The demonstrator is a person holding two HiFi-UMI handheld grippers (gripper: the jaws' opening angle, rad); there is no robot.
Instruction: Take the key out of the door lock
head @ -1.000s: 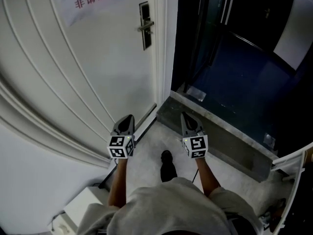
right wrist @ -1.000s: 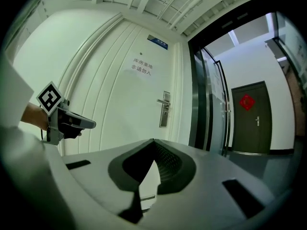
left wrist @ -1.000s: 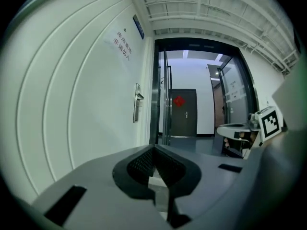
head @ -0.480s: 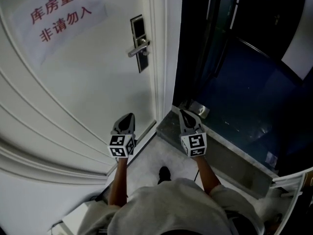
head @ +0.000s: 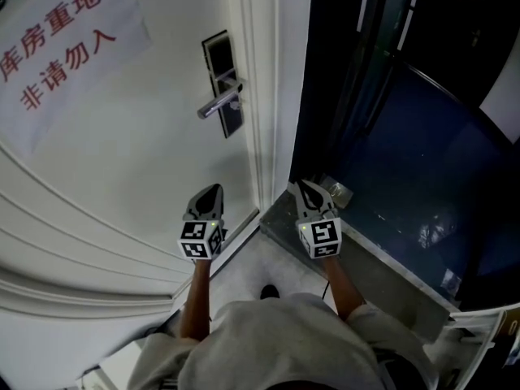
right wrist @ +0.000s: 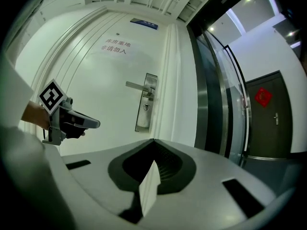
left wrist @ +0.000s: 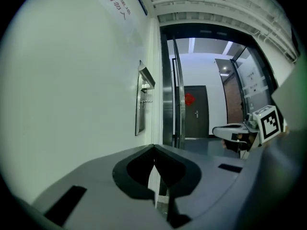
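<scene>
DOORWAY: Person closes in on the white door (head: 122, 161), a gripper in each hand held out level ahead of the body. L gripper (head: 213, 190) sits before the door's lower panel. R gripper (head: 303, 185) hangs over the stone sill (head: 382, 266) by the dark glass entry. Both pairs of jaws are clenched tip to tip w/ nothing between them, as each gripper view shows.

What's new vs. a sec ago: in head view the lock (head: 222, 84) and handle (head: 218, 102) have slid down from the frame's top edge toward the middle and look bigger. The red-lettered sign (head: 57, 47) now fills the upper-left corner, and the shoe on the floor has nearly gone under the torso. So the person has stepped fwd, grippers keeping their place relative to the body.

The key (right wrist: 146, 108) is prob. the small metal nub under the handle in R gripper view (too small to be sure). It sits in the lock, well apart from both grippers.

Judgement: approach stage only, no contact. Next calls for one gripper raised to lock height, jaws let apart, then lined up w/ the key.
</scene>
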